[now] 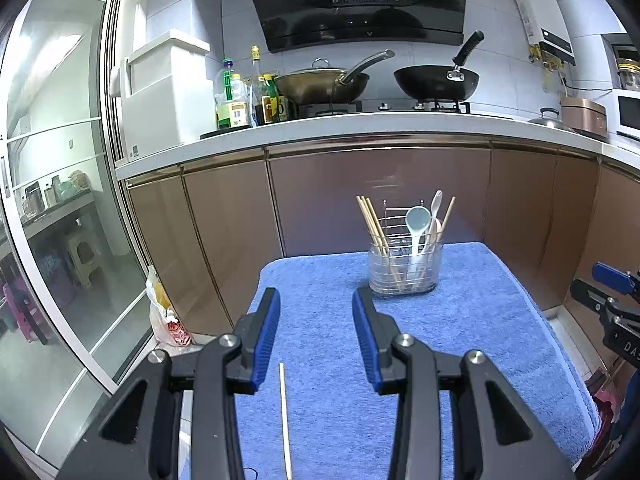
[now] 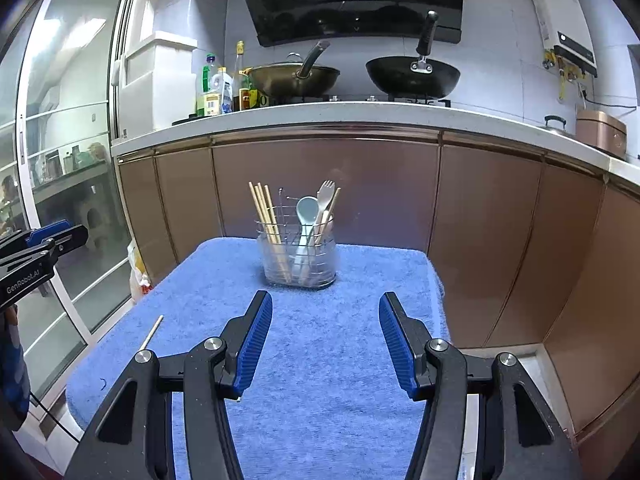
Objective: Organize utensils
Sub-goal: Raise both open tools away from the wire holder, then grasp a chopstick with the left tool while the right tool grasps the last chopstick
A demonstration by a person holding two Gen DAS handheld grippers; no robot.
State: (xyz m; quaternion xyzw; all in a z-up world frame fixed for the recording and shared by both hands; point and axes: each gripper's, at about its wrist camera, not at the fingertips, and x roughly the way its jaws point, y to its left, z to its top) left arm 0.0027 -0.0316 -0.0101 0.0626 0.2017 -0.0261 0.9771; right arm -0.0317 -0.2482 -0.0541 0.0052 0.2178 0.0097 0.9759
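Observation:
A clear utensil holder (image 1: 405, 270) with a wire rack stands at the far end of a blue towel (image 1: 480, 340). It holds several wooden chopsticks, a pale blue spoon (image 1: 417, 222) and a white spork. It also shows in the right wrist view (image 2: 298, 256). One loose chopstick (image 1: 285, 416) lies on the towel, between and below my left gripper's fingers; in the right wrist view this chopstick (image 2: 151, 333) lies near the towel's left edge. My left gripper (image 1: 316, 300) is open and empty above the towel. My right gripper (image 2: 325, 302) is open and empty, short of the holder.
The towel covers a small table in front of brown kitchen cabinets (image 1: 360, 200). A counter above carries two woks (image 1: 436, 82) and bottles (image 1: 236, 100). A glass sliding door (image 1: 60, 200) is at the left, with a plastic bag (image 1: 166, 316) on the floor.

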